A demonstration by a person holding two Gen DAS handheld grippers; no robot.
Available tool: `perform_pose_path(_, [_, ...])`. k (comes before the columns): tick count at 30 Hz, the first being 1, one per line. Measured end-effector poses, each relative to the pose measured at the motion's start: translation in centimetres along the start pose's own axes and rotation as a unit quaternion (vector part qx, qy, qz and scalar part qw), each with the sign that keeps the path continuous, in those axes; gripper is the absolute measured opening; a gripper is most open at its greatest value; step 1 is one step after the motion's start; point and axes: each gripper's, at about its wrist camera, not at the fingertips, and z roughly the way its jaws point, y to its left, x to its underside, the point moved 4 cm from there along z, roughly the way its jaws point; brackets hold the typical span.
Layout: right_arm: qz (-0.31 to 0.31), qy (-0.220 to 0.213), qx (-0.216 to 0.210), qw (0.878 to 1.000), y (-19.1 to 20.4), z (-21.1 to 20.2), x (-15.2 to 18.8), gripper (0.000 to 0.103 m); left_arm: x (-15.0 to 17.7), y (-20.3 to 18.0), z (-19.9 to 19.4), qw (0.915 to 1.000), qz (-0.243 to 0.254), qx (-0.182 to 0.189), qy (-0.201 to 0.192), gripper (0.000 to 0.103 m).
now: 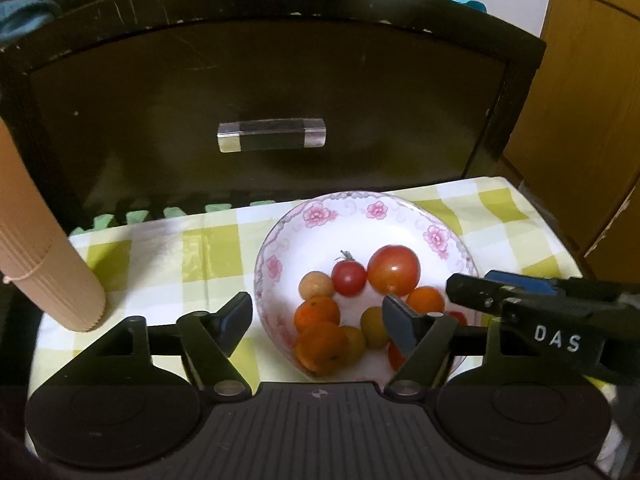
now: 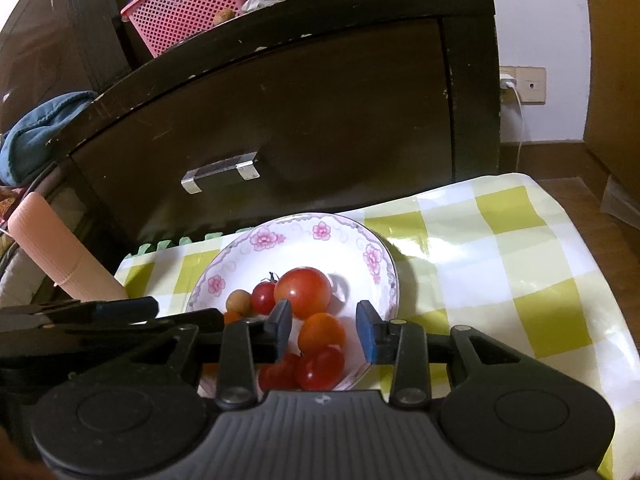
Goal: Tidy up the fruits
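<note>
A white plate with pink flowers (image 1: 320,216) (image 2: 280,236) sits on a green-checked cloth and holds several small fruits. A big red tomato (image 1: 394,269) (image 2: 304,291), a small red tomato (image 1: 349,277) (image 2: 263,297), a tan round fruit (image 1: 316,285) (image 2: 238,301) and small oranges (image 1: 317,312) (image 2: 322,332) lie in it. My left gripper (image 1: 318,322) is open above the plate's near left side. My right gripper (image 2: 325,334) is open around an orange, above two red tomatoes (image 2: 320,366). It also shows in the left wrist view (image 1: 520,296).
A dark cabinet drawer with a clear handle (image 1: 272,134) (image 2: 220,174) stands right behind the plate. A rolled pink mat (image 1: 44,256) (image 2: 60,252) leans at the left. A pink basket (image 2: 188,4) sits on the cabinet. The checked cloth (image 2: 500,260) stretches to the right.
</note>
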Motion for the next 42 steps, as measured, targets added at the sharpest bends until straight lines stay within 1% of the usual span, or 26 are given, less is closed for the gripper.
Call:
perform_pose_path(3, [-0.001, 0.001, 0.003, 1.000, 0.0, -0.4, 0.1, 0.034, 0.3, 0.0, -0.3, 1.0000, 0.000, -0.006, 0.001, 0.083])
perform_pose_path(9, [-0.003, 0.003, 0.004, 1.000, 0.4, -1.1, 0.6, 0.034, 0.4, 0.1, -1.0, 0.9998, 0.000, -0.020, 0.000, 0.085])
perform_pose_path(17, [-0.001, 0.003, 0.005, 1.000, 0.8, -2.1, 1.2, 0.034, 0.7, 0.1, -2.5, 0.9992, 0.001, -0.037, -0.013, 0.090])
perform_pose_path(24, [0.005, -0.001, 0.004, 1.000, 1.0, -3.7, 1.9, 0.034, 1.4, 0.0, -4.1, 0.9985, 0.001, -0.047, -0.027, 0.101])
perform_pose_path(27, [0.006, -0.001, 0.005, 1.000, 1.0, -4.4, 2.2, 0.035, 1.7, -0.1, -4.7, 0.9982, 0.005, -0.051, -0.030, 0.102])
perform_pose_path(30, [0.006, -0.002, 0.006, 1.000, 1.2, -5.1, 2.5, 0.035, 2.1, -0.2, -5.3, 0.9980, 0.007, -0.054, -0.031, 0.103])
perform_pose_path(37, [0.006, -0.006, 0.003, 1.000, 1.7, -6.7, 3.2, 0.035, 3.1, 0.0, -6.6, 0.9984, -0.006, -0.048, -0.028, 0.103])
perform_pose_path(42, [0.005, -0.004, 0.003, 1.000, 2.0, -7.5, 3.9, 0.035, 3.8, -0.1, -7.4, 0.9983, -0.003, -0.050, -0.029, 0.103])
